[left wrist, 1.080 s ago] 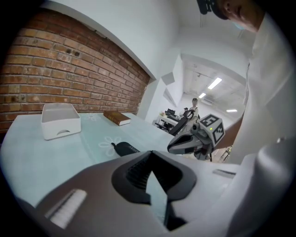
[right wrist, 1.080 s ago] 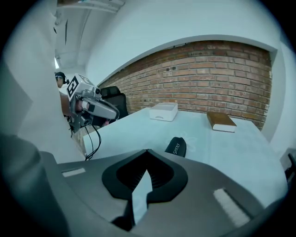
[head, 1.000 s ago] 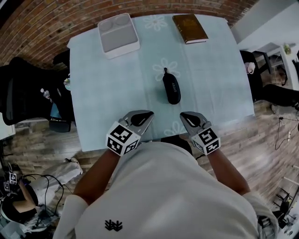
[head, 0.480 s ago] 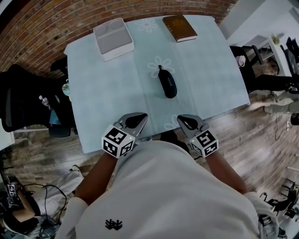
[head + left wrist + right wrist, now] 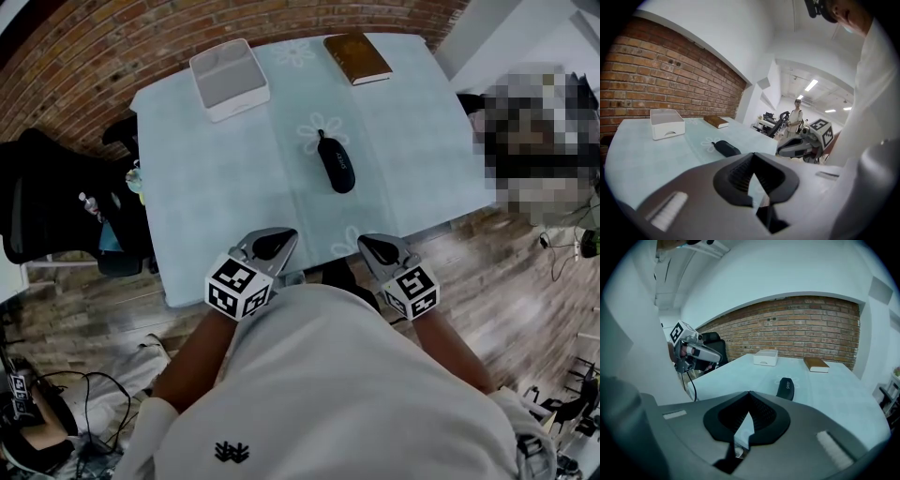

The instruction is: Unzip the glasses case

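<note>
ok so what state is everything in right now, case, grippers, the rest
glasses case: closed, lying flat on the table, untouched
left gripper: jaws together, empty, at the near edge
right gripper: jaws together, empty, at the near edge
book: closed, flat at the far edge
white box: upright at the far left corner; lidded or open, cannot tell
</note>
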Action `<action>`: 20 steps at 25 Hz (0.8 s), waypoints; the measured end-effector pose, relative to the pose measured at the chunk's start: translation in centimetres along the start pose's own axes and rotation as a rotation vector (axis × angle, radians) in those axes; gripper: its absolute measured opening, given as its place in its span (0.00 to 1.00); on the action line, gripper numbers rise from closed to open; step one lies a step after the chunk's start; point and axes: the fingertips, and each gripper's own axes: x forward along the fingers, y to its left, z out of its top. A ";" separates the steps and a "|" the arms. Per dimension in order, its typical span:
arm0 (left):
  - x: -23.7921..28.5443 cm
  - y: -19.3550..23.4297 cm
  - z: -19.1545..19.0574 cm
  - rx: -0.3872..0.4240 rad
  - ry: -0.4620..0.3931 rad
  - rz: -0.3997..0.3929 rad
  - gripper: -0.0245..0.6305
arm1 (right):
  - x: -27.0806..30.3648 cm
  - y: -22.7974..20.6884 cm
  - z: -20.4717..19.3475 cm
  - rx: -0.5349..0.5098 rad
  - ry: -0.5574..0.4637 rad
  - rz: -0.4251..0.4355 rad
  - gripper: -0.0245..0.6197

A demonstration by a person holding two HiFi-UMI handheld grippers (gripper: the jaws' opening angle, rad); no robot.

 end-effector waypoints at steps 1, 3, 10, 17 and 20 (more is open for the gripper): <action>-0.1 -0.1 0.0 0.000 -0.004 -0.001 0.11 | 0.0 0.2 -0.1 0.000 -0.001 0.000 0.04; -0.3 -0.1 0.1 -0.002 -0.010 0.001 0.11 | 0.1 0.3 0.0 -0.002 -0.005 0.000 0.04; -0.6 -0.1 -0.1 -0.008 -0.004 0.007 0.11 | -0.1 0.6 0.2 -0.002 -0.009 0.002 0.04; -0.5 -0.6 -0.5 0.005 0.006 0.002 0.11 | -0.5 0.7 -0.1 0.015 -0.014 -0.003 0.04; -0.3 -0.6 -0.5 0.005 0.010 -0.002 0.11 | -0.5 0.6 0.1 0.011 -0.016 -0.009 0.04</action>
